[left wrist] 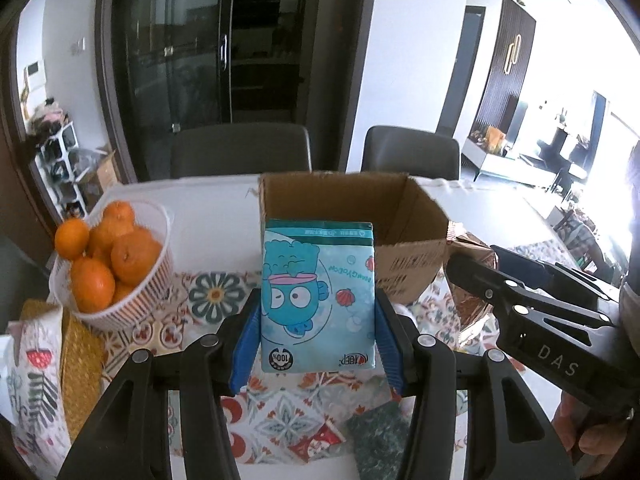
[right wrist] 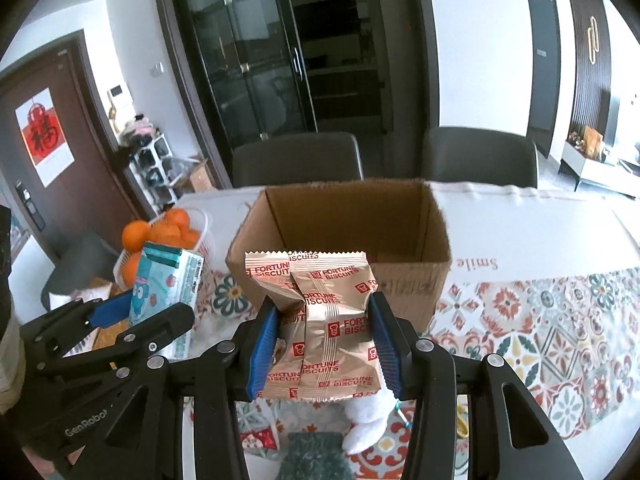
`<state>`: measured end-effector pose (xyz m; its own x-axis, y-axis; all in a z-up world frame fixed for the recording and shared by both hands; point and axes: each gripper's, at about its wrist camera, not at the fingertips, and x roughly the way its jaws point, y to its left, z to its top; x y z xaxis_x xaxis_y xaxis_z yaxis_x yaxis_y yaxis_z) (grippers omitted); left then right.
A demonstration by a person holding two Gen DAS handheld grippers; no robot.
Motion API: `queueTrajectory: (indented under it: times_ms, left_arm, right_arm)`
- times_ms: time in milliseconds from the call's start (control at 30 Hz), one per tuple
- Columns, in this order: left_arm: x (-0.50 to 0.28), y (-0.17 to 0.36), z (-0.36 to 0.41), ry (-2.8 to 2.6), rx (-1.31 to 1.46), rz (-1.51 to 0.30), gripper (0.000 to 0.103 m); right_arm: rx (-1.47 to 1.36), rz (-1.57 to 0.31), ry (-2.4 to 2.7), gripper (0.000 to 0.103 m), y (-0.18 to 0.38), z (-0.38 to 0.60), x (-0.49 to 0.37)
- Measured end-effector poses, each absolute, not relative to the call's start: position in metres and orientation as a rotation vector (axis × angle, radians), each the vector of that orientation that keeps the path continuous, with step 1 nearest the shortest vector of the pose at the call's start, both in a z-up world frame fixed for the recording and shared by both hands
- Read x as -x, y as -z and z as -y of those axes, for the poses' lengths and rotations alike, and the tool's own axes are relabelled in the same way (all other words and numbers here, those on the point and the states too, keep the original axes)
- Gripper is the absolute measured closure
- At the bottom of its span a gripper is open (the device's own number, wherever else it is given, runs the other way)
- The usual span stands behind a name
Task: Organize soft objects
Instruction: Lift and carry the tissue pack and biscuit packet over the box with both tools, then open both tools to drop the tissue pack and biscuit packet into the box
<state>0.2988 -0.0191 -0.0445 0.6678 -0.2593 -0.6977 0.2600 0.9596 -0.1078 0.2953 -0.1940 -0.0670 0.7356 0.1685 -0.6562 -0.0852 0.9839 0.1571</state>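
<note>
My left gripper (left wrist: 318, 316) is shut on a blue tissue pack (left wrist: 318, 296) with a cartoon fish, held above the patterned tablecloth in front of an open cardboard box (left wrist: 400, 268). My right gripper (right wrist: 324, 336) is shut on a gold Fortune Biscuits packet (right wrist: 324, 320), held just before the same box (right wrist: 408, 284). The tissue pack (right wrist: 164, 284) and left gripper show at the left of the right wrist view. The right gripper's body (left wrist: 552, 312) shows at the right of the left wrist view.
A white basket of oranges (left wrist: 108, 264) stands left of the box. A white plush piece (right wrist: 366, 420) and a dark green soft item (right wrist: 316, 456) lie below the right gripper. A patterned bag (left wrist: 36, 380) lies at the left edge. Two grey chairs (left wrist: 240, 152) stand behind the table.
</note>
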Motion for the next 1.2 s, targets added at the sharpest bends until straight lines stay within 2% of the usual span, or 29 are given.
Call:
queueTrajectory:
  times_ms: [400,733,1200]
  left_arm:
    - [-0.314,0.008,0.039,0.319,-0.027,-0.701,0.052]
    - [-0.348,-0.006,0.052,0.328,-0.044,-0.699,0.052]
    - [-0.413,0.015,0.062,0.327,-0.072,-0.815,0.052]
  right_arm:
    - [-0.125,-0.663,-0.147,0.057,0.039,0.21,-0.308]
    - [-0.102,-0.658,-0.155,0.057,0.026,0.216,-0.343]
    - [-0.104,-0.842,-0.169,0.057,0.055,0.23,-0.425]
